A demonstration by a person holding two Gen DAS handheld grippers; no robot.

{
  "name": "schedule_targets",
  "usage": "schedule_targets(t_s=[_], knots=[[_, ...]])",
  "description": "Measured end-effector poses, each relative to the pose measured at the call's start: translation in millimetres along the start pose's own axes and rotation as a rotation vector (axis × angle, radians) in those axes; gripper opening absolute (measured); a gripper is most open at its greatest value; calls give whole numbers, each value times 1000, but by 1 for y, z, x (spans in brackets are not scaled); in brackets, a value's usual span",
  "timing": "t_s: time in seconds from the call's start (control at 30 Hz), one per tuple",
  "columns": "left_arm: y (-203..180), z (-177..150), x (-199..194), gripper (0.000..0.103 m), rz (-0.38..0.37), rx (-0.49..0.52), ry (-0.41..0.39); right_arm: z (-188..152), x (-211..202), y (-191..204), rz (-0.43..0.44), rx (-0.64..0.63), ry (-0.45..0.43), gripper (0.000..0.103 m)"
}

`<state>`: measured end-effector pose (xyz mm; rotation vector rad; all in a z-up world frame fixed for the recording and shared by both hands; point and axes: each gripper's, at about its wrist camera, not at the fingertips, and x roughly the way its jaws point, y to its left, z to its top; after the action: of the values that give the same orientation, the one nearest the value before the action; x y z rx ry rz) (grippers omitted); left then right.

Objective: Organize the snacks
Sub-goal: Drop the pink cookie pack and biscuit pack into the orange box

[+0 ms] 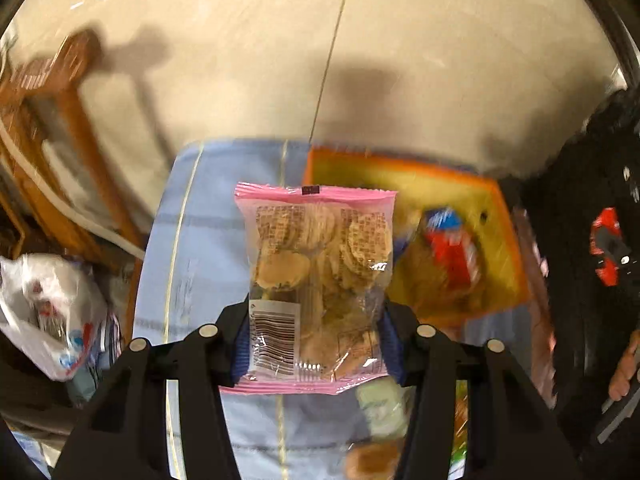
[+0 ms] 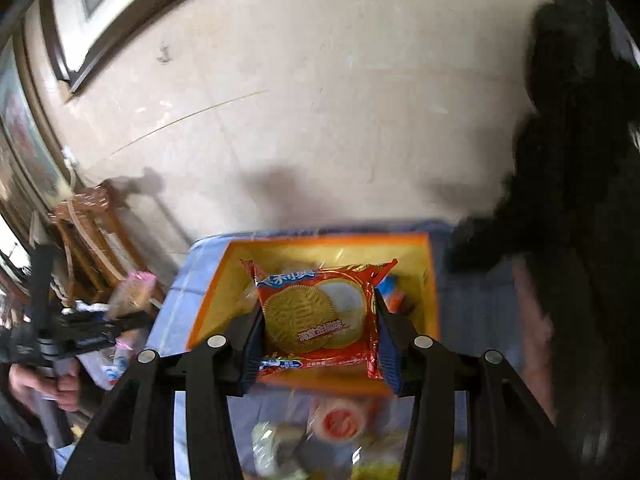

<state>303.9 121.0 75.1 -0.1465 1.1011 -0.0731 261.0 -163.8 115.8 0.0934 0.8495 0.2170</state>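
Two grippers are loaded: the left gripper (image 1: 312, 344) pinches a pink cracker pack (image 1: 316, 280) above the blue cloth (image 1: 200, 240), the right gripper (image 2: 318, 350) pinches a red biscuit pack (image 2: 320, 316) over the orange box (image 2: 212, 292), where slippery film may slide loose.

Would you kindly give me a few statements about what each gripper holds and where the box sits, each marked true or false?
1. The left gripper holds a pink-edged packet of crackers. True.
2. The right gripper is empty. False: its fingers clamp a red cookie packet.
3. The red cookie packet is held over the orange box. True.
4. The orange box stands on bare floor. False: it rests on a light blue cloth.
5. The pink-edged packet of crackers lies inside the orange box. False: it is held up beside the box, over the cloth.
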Motion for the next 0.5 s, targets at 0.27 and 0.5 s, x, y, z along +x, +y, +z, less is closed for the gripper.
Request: schedule_targets(t_s=[0.27,0.5], knots=[[-64,54,23,54,10,70,-15,33,51,-5,-23,-31,81,52],[-64,3,16,99,180,237,-194,-33,35,-2,-26,-153,97,100]])
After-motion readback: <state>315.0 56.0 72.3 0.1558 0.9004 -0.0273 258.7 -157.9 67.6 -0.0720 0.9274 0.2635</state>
